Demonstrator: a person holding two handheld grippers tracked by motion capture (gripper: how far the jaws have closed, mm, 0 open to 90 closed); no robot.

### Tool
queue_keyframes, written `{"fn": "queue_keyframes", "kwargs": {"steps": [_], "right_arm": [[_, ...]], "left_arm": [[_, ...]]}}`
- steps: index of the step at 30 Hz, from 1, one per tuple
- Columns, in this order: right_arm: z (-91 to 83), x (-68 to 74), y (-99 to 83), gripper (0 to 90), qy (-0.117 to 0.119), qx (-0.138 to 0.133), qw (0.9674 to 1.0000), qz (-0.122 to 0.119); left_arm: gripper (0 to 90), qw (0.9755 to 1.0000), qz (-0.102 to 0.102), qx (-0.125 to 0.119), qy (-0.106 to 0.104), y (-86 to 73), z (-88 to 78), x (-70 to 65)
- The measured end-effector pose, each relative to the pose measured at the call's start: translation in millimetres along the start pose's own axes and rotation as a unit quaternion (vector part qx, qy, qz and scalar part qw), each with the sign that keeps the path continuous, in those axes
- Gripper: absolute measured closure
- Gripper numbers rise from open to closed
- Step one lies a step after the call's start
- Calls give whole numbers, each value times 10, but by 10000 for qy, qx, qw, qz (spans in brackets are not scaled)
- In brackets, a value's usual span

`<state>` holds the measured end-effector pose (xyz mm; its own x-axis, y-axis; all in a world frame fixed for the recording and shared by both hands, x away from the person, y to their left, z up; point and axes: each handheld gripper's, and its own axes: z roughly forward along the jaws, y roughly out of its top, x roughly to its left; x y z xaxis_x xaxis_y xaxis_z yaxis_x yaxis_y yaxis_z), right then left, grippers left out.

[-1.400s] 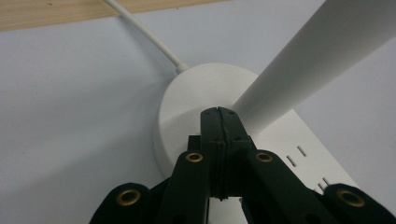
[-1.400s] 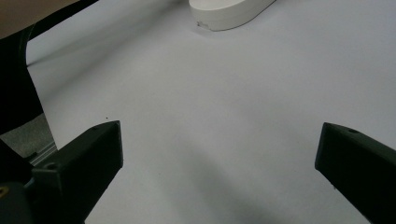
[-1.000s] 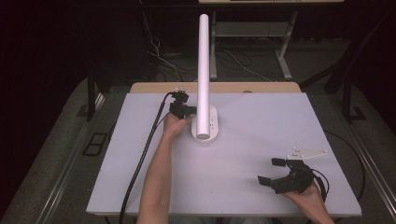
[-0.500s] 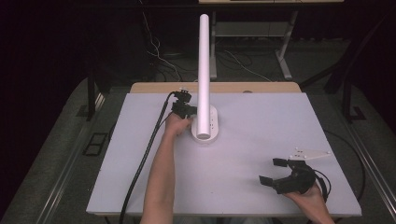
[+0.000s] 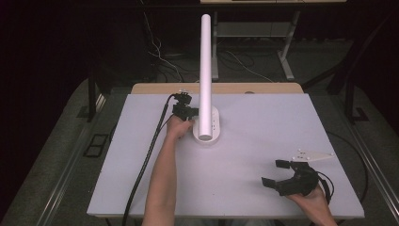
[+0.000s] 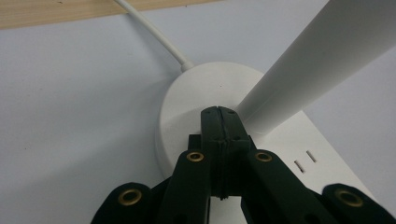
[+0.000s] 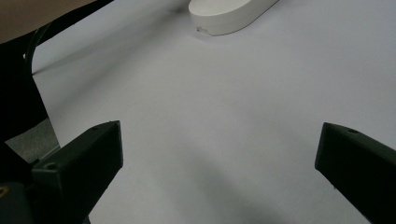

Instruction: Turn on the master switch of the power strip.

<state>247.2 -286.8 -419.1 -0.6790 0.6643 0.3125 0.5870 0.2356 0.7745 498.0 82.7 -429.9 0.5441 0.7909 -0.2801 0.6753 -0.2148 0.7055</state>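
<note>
Left gripper (image 6: 219,112): jaws pressed flat together with nothing between them, tips resting on the oval white plastic lamp base (image 6: 196,100) at the foot of the tall white cylindrical lamp post (image 6: 322,60). Judged: closed jaws make one blunt tip, suited to pressing a touch control on the base rather than grasping.

In the high view the left gripper (image 5: 187,112) sits at 9 o'clock of the base (image 5: 214,134), which stands at 12 o'clock of centre on the pale grey table top (image 5: 263,141); a thin white cord (image 6: 154,35) leaves the base toward the far edge.

Right gripper (image 5: 282,174): jaws spread wide, empty, parked at 5 o'clock near the front edge, well apart from the lamp, likely idle to keep clear.
</note>
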Motion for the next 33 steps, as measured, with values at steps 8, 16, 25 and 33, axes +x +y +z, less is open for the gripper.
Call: {"fn": "queue_keyframes", "kwargs": {"steps": [8,16,25,33], "right_arm": [[2,-4,4,4,16,12,10000,-15],[5,-14,5,4,12,0,10000,-13],[11,-23,7,4,8,11,10000,-16],[12,-24,8,5,3,8,10000,-14]], "left_arm": [[900,9996,-181,-74,-202,15,-22,32],[900,9995,-243,-157,-142,13,-94,94],[900,9992,-56,-375,-150,90,-287,54],[900,9989,65,-423,-175,70,-480,39]]}}
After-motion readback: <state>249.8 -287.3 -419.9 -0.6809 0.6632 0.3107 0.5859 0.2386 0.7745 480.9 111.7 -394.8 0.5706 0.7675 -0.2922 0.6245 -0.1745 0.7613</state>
